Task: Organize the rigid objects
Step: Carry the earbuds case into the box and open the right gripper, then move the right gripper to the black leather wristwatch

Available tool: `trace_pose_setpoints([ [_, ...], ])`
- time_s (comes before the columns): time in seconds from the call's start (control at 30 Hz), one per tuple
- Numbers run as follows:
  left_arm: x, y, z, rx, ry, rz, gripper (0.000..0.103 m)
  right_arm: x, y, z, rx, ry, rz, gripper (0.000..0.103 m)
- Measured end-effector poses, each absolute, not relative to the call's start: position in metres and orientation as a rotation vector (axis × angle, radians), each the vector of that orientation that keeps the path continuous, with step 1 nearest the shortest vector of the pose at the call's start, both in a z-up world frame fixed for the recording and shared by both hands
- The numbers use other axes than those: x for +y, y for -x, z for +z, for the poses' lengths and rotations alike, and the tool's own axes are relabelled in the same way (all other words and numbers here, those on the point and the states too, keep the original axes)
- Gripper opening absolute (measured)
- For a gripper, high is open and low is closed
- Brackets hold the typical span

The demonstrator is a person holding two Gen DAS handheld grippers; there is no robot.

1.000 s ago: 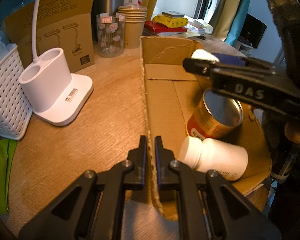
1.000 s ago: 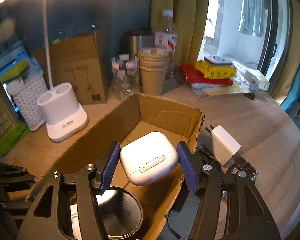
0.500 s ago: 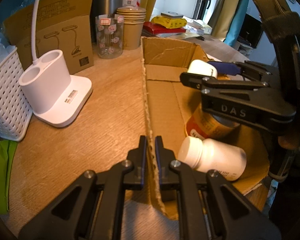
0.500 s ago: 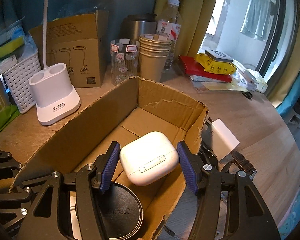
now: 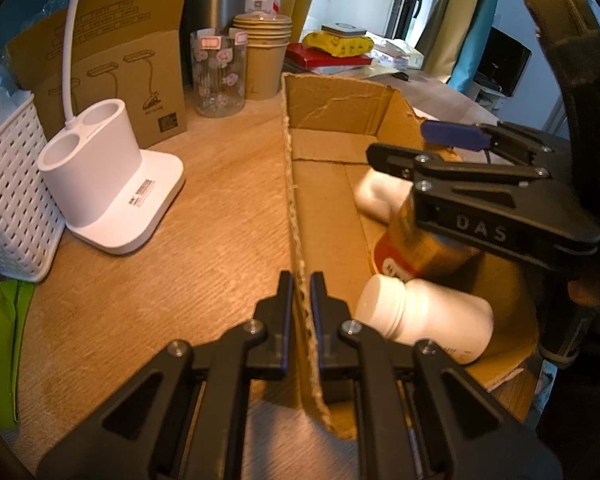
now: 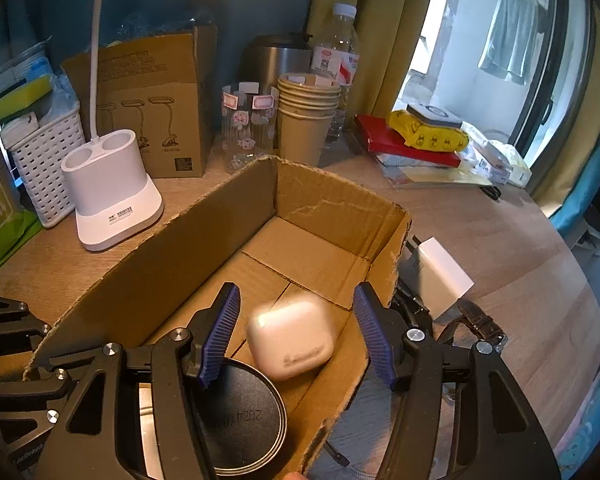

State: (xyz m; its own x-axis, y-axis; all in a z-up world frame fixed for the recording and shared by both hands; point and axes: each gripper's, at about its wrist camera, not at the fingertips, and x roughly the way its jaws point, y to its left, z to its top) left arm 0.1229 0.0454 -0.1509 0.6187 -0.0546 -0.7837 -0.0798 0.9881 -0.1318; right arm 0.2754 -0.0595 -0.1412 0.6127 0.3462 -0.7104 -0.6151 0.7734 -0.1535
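A wooden tabletop point(image 6: 508, 240) by a curtained window carries an open cardboard box point(image 6: 204, 236), plainly the place where loose things are being gathered. The left tongs point(image 5: 298, 296) are closed on the box's near side wall, one finger outside and one inside, which I judge is meant to steady the box while it is filled. The right tongs point(image 6: 296, 332) are spread wide above the box with nothing in them; the white earbud case point(image 6: 290, 338) sits between and below the blue pads point(image 6: 222, 330), touching neither and blurred, so I cannot tell whether it rests on the box floor or is in mid-fall. Beside it lie a tin can point(image 5: 416, 246) and a white pill bottle point(image 5: 424, 320), both partly hidden by the tongs. A white charger point(image 6: 440, 272) waits outside the box, its cable half hidden.
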Motion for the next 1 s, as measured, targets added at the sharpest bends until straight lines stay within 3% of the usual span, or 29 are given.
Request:
trace_pose_setpoints([
  [0.27,0.046,-0.122,-0.151,0.905,0.164,0.014,0.009,-0.071,-0.266,-0.132,0.711,0.352,0.585,0.064],
  [0.8,0.054,-0.116,-0.152,0.839,0.215,0.008,0.01,-0.2,-0.228,-0.035,0.559,0.087,0.4,0.066],
  [1.0,0.061,-0.113,-0.154,0.81,0.272,-0.006,0.01,-0.203,-0.25,-0.017,0.59,0.137,0.372,0.067],
])
